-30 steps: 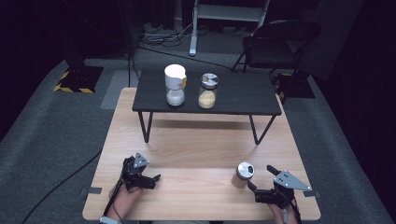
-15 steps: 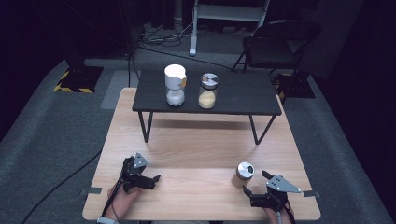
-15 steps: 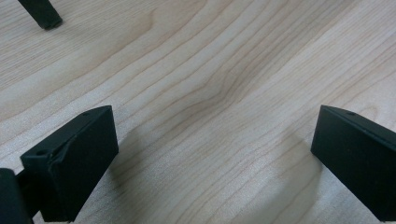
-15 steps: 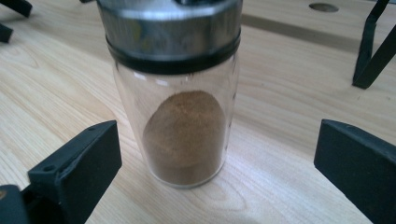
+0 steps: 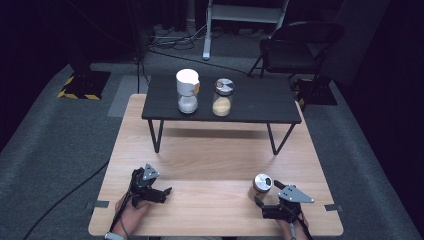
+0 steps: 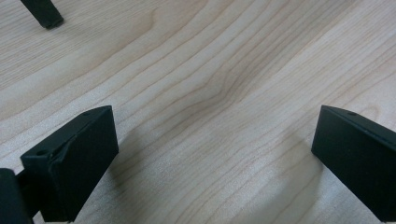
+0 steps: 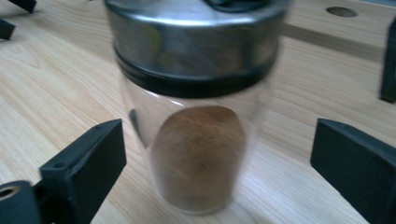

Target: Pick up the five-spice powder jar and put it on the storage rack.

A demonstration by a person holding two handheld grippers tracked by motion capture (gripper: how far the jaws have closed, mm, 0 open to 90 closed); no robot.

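Between the right claw's (image 7: 215, 177) open jaws stands the spice jar (image 7: 196, 116), untouched.

The right gripper (image 5: 266, 196) has moved toward 10 o'clock, up to the spice jar (image 5: 261, 185); its jaws have just been closing, the jar between them, untouched.

I see the wooden table (image 5: 215, 165) lit from overhead, room around it dark. Glare whitens the white container's top (image 5: 187, 76). Close-up spice jar (image 7: 196, 102) is blurred; soft shadows sit under the jaws.
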